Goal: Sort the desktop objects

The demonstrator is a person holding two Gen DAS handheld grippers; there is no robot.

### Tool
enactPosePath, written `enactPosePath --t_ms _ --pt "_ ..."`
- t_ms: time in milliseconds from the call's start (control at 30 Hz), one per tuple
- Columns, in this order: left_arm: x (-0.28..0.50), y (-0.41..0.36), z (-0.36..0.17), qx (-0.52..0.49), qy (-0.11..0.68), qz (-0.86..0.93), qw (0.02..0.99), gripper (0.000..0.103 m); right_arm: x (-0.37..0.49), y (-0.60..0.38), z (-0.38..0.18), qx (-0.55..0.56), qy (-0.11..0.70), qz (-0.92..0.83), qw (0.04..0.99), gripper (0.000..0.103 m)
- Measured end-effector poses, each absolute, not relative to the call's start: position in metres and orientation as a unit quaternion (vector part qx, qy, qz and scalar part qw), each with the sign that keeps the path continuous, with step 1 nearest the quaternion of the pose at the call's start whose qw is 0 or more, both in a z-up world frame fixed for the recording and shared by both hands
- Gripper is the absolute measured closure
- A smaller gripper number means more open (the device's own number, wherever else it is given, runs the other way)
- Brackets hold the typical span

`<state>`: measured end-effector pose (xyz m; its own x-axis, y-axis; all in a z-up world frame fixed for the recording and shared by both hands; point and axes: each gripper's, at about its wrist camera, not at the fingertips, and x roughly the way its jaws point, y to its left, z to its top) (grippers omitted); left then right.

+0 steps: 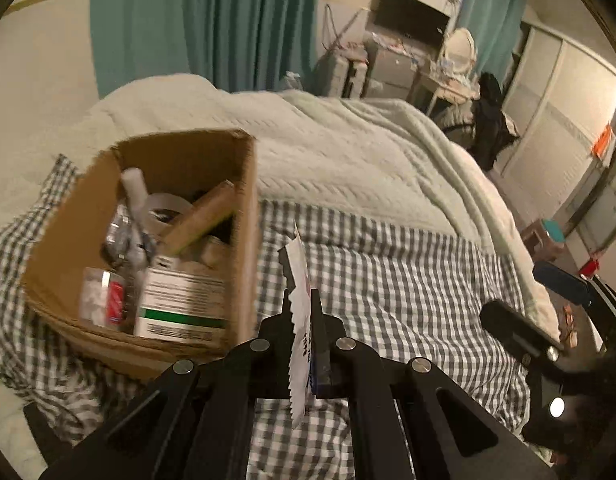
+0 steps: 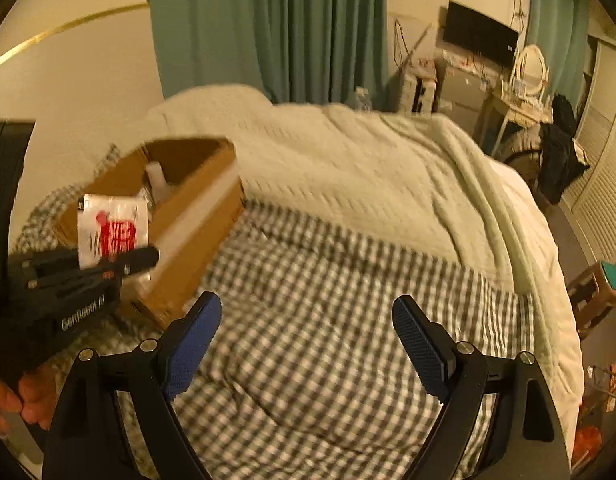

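While pinched edge-on, the sachet (image 1: 299,304) sits between the left tongs (image 1: 302,280) (right tongs (image 2: 308,320) empty).

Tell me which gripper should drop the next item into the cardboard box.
Left. The left gripper is already shut on a white packet right beside the cardboard box, while the right gripper is open, empty, over checked bedding.

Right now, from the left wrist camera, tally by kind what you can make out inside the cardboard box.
Contents of the brown cardboard box, blurred and partly stacked, so minimum counts:
Brown cardboard tube: 1
White roll of tape: 1
White carton with green stripe: 1
Clear jar with red label: 1
White slim tube: 1
Total: 5
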<state>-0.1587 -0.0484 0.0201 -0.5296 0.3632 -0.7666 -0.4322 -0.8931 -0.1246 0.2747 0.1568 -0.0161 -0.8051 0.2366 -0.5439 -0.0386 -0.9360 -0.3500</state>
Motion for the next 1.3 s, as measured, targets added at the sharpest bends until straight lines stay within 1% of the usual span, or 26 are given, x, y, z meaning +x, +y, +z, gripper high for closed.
enactPosePath --t_ms 167,367,467,500,533,567,600,633,700,767,833,967,1133,1300 --pt "-0.167 -0.078 0.036 -0.393 0.046 0.898 0.194 0.098 0.257 0.122 0.000 -0.260 -0.159 0.952 0.037 0.016" --pt "-0.203 -0.109 0.033 -0.389 0.029 0.909 0.149 0.098 0.216 0.092 -0.009 -0.271 -0.174 0.947 0.001 0.016" --pt "-0.220 -0.117 0.029 -0.384 0.028 0.914 0.124 0.096 0.197 0.085 -0.015 -0.277 -0.184 0.943 -0.010 0.016" --pt "-0.223 -0.117 0.028 -0.379 0.034 0.918 0.112 0.087 0.194 0.084 -0.017 -0.278 -0.187 0.942 -0.013 0.015" --pt "-0.225 -0.116 0.028 -0.369 0.048 0.923 0.100 0.064 0.187 0.082 -0.018 -0.278 -0.190 0.942 -0.016 0.015" --pt "-0.227 -0.114 0.028 -0.362 0.059 0.926 0.090 0.045 0.186 0.081 -0.020 -0.277 -0.190 0.942 -0.019 0.011" --pt "-0.227 -0.113 0.027 -0.355 0.067 0.929 0.082 0.014 0.184 0.081 -0.021 -0.278 -0.190 0.941 -0.022 0.009" --pt "-0.228 -0.113 0.027 -0.340 0.070 0.935 0.070 0.006 0.183 0.082 -0.022 -0.276 -0.189 0.942 -0.025 0.008" --pt "-0.226 -0.111 0.028 -0.328 0.071 0.940 0.068 0.005 0.179 0.086 -0.023 -0.273 -0.187 0.943 -0.025 0.004" --pt "-0.229 -0.106 0.025 -0.338 0.077 0.935 0.073 0.002 0.180 0.094 -0.023 -0.270 -0.175 0.946 -0.039 0.000" --pt "-0.232 -0.103 0.021 -0.345 0.080 0.933 0.068 0.001 0.183 0.103 -0.022 -0.266 -0.169 0.948 -0.039 0.000" --pt "-0.232 -0.100 0.016 -0.365 0.063 0.927 0.064 0.000 0.186 0.122 -0.024 -0.273 -0.172 0.947 -0.006 0.000" --pt "-0.213 -0.100 0.014 -0.375 0.043 0.924 0.064 0.000 0.199 0.143 -0.021 -0.274 -0.151 0.949 0.028 0.000" --pt "-0.197 -0.102 0.007 -0.396 0.039 0.915 0.063 0.000 0.216 0.141 -0.023 -0.269 -0.161 0.949 0.028 0.000"
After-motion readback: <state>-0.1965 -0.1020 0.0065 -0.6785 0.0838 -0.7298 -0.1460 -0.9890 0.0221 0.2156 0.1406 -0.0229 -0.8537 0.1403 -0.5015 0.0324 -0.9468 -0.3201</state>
